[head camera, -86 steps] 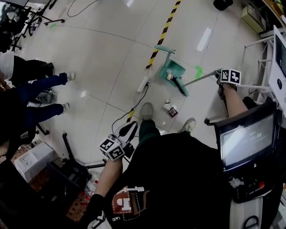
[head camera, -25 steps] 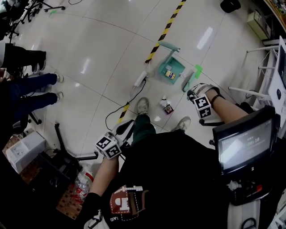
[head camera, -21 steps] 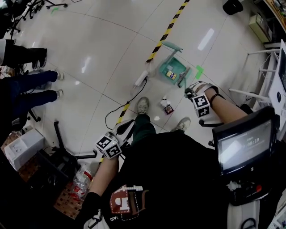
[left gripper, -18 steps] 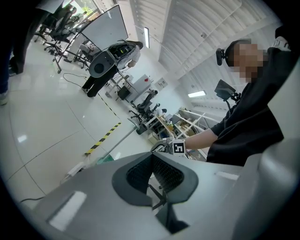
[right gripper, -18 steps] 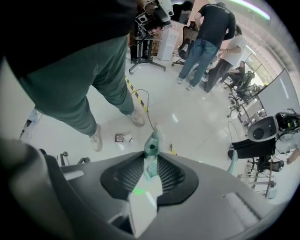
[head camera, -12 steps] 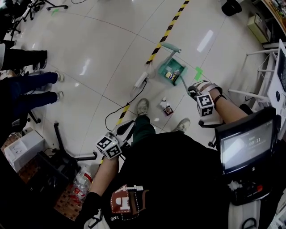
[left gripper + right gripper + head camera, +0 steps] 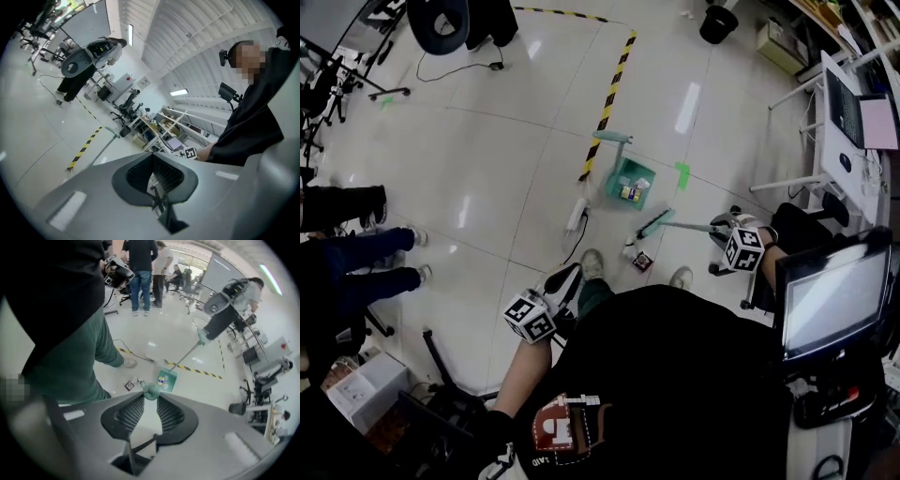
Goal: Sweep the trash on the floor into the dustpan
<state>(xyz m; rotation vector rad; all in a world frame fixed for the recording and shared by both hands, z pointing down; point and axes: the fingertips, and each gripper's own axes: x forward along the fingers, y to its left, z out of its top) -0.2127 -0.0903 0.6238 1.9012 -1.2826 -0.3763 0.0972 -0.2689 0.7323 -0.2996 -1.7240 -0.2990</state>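
The teal dustpan (image 7: 630, 183) stands on the floor (image 7: 506, 141) just beside the near end of the yellow-and-black tape line (image 7: 606, 101), with its long handle rising from the back wall to a teal grip. The pan holds several small pieces of trash (image 7: 628, 193), yellow and white among them, lying against its inner surface; the right gripper view shows the same pieces inside the pan. Two items lie on the floor outside the pan, on its near side: a small bottle (image 7: 629, 251) and, just beside it, a dark square packet (image 7: 642, 262). Both lie between the person's two shoes (image 7: 592, 264). The broom (image 7: 682, 225) reaches from the right gripper (image 7: 719, 225) toward the pan. Its brush head sits between the pan and the two loose items, apart from the pan. The right gripper's jaws pinch the teal end of the broom handle at their tips, with the pads behind the tips slightly apart. The left gripper (image 7: 153, 161) is held at the person's left side, away from the pan, with its jaws pressed together on nothing. A white power strip (image 7: 576, 214) with its cable lies on the floor to the left of the pan.
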